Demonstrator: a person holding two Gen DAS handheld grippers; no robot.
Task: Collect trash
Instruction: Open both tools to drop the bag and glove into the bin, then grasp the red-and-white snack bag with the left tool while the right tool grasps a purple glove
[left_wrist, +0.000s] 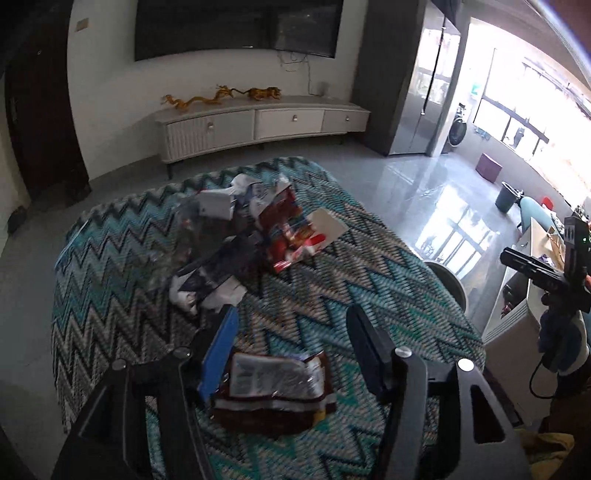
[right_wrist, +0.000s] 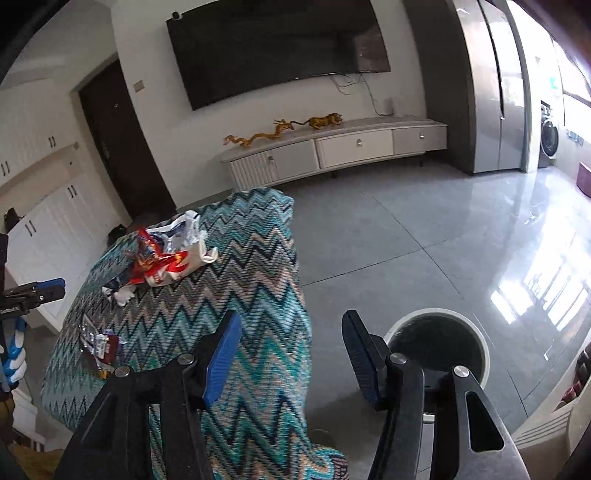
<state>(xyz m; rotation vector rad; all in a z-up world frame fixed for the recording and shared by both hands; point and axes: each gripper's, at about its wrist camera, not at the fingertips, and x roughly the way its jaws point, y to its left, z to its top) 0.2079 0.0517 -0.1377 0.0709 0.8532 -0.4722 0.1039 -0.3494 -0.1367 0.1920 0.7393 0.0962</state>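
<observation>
A heap of crumpled wrappers (left_wrist: 255, 218) lies on the far part of the zigzag-cloth table (left_wrist: 122, 266); it also shows in the right wrist view (right_wrist: 166, 254). A dark brown snack wrapper (left_wrist: 277, 387) lies near the front, between the fingers of my open left gripper (left_wrist: 291, 354), which hovers just over it. My right gripper (right_wrist: 291, 354) is open and empty, at the table's right edge above the floor. A white round bin (right_wrist: 439, 350) with a dark inside stands on the floor just right of it.
A white TV cabinet (left_wrist: 258, 123) with gold figurines stands against the far wall under a dark screen. Glossy grey floor spreads to the right. A white side table (left_wrist: 524, 295) with clutter is at the right. A dark bucket (left_wrist: 506, 197) stands far right.
</observation>
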